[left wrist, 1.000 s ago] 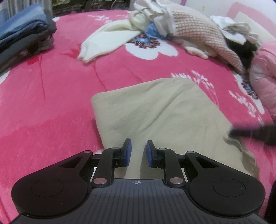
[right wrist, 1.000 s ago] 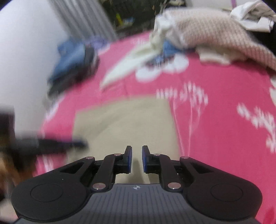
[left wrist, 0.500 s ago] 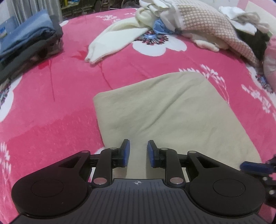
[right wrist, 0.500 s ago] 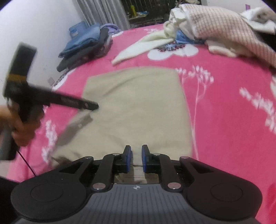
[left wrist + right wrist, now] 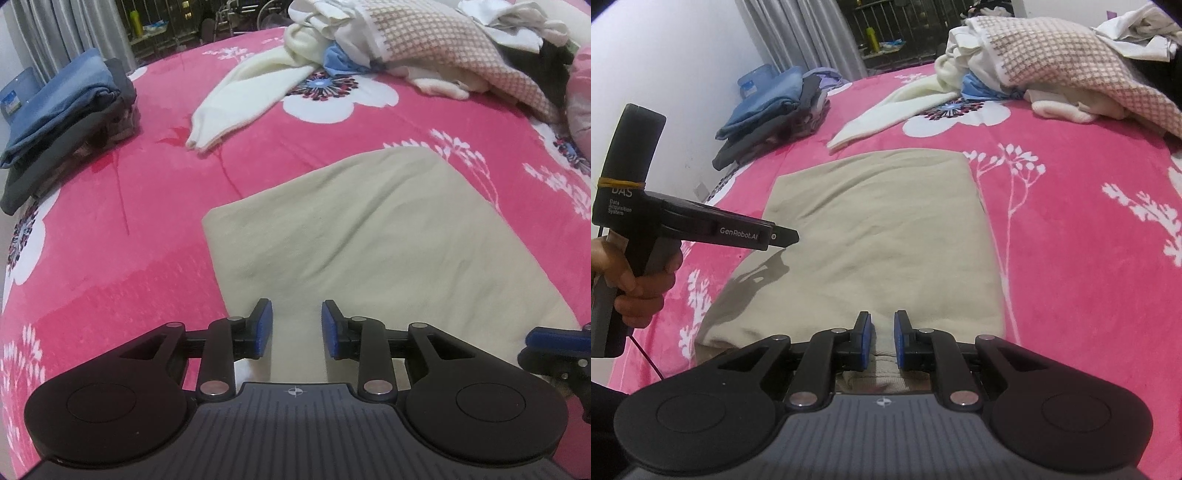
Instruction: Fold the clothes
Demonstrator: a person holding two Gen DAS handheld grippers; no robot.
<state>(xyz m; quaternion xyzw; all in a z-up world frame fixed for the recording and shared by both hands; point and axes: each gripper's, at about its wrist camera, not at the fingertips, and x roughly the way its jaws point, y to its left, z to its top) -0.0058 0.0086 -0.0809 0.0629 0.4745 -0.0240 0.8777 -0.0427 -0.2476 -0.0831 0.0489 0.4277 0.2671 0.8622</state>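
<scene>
A beige garment lies folded into a flat rectangle on the pink flowered bedspread. My left gripper hovers over its near left corner. Its jaws are opening, and the blue pads touch no cloth. In the right wrist view the same garment stretches away from my right gripper, which is over the near ribbed hem. Its pads stand a narrow gap apart, and beige cloth shows in the gap without being visibly pinched. The left gripper shows side-on at the left, held by a hand. The right gripper's tip is at the garment's near right corner.
A heap of unfolded clothes sits at the far right of the bed, with a cream garment trailing from it. A stack of folded blue and grey clothes rests at the far left edge. Beyond it are a curtain and a white wall.
The left jaws have spread wider. The right gripper has swung down to the garment's near right corner and settled, and its gap is unchanged. The garment lies as before.
</scene>
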